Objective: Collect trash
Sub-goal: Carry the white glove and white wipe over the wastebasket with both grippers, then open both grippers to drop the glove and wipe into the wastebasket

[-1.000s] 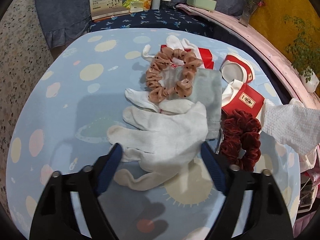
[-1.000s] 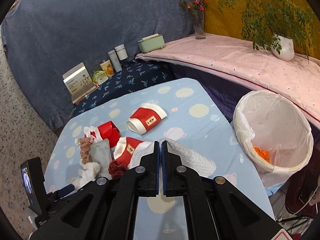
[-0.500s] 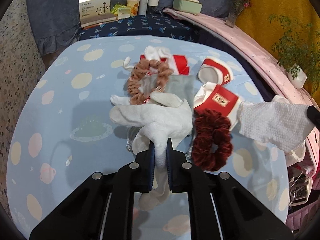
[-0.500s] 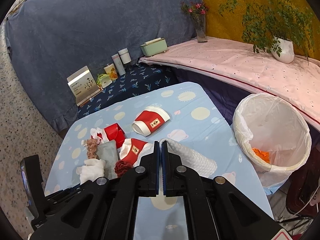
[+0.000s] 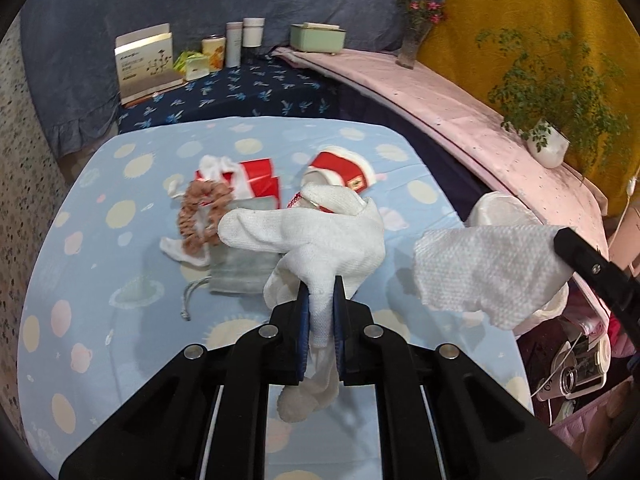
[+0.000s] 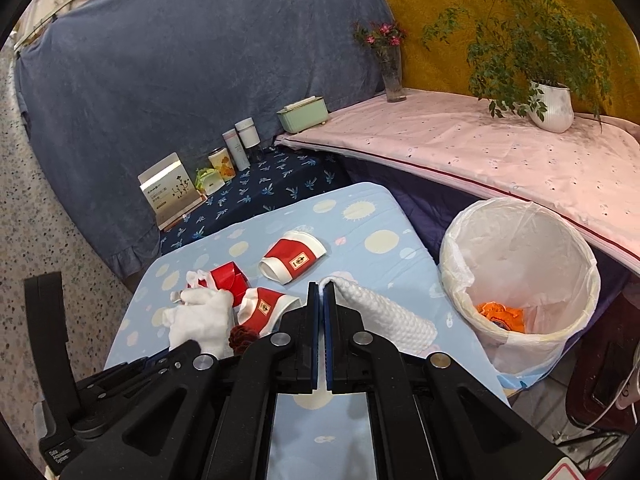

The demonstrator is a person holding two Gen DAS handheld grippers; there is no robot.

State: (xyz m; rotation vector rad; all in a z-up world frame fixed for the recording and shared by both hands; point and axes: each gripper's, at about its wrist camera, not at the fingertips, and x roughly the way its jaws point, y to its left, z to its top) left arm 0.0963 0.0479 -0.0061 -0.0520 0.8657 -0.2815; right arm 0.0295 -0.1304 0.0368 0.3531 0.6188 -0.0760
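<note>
Your left tool is clamped narrow on a white cotton glove, which hangs lifted off the tabletop with its fingers sticking out to the left and its cuff dangling below the pads. Your right tool is pinched fully together on the edge of a white textured wipe, which drapes off to the right of it, above the tabletop's blue spotted cloth.

Beyond the glove, lying on the cloth, you have a grey drawstring pouch, a tan scrunchie just left of it resting partly on a second white glove, and a red folded carton at the far side of that pile. A red and white paper cup lies on its side farther right, and another crushed cup sits nearer, touching a dark red scrunchie.

To the right of the tabletop, off its edge and lower, stands a bin lined with a white bag, with orange scraps in the bottom
</note>
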